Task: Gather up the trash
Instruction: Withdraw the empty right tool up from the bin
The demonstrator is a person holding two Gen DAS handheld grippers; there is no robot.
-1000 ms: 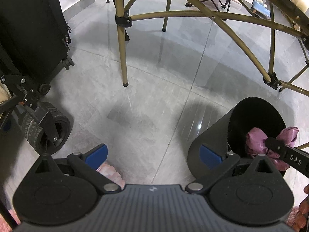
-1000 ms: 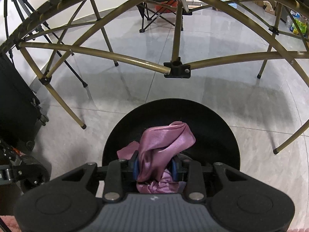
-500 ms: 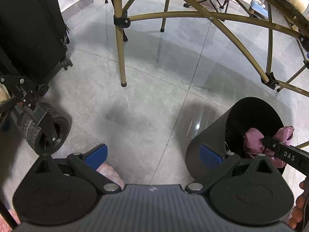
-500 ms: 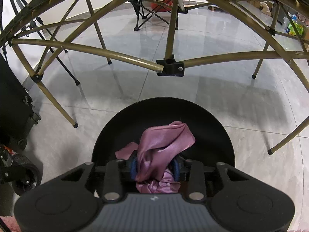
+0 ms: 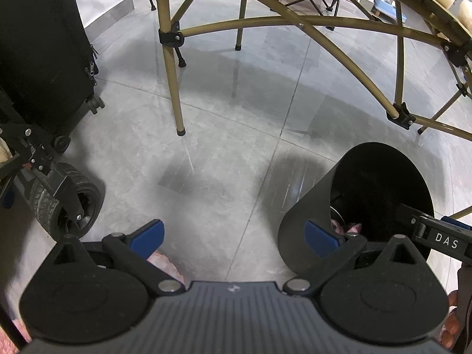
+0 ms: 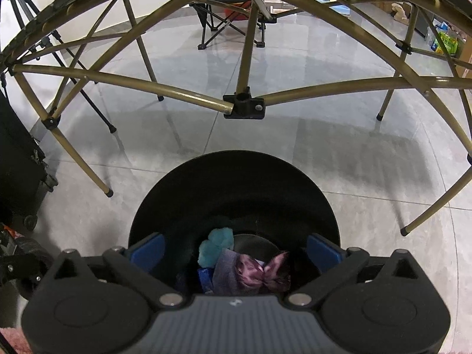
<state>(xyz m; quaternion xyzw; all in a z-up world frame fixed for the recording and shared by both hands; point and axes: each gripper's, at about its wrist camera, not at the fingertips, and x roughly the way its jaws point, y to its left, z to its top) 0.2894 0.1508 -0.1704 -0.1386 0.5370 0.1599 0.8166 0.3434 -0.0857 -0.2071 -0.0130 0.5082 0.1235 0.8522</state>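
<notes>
Jaws of my right gripper (image 6: pixel 235 250) are opening wide above the round black plastic bin (image 6: pixel 236 177), nothing between them. Crumpled purple satin cloth (image 6: pixel 259 274) lies inside, beside teal fluff (image 6: pixel 215 247). My left gripper (image 5: pixel 233 234) hangs open over grey tile floor (image 5: pixel 224 135).

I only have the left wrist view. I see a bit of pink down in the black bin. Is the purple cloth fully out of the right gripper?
Observer: Yes. The right gripper is opening, nothing between its fingers; the purple cloth lies in the black bin.
Operator: Anything else in there?
Observer: A teal fluffy piece sits beside the cloth.
Operator: And under them?
Observer: Something blue shows below the teal piece; I cannot tell what it is.
</notes>
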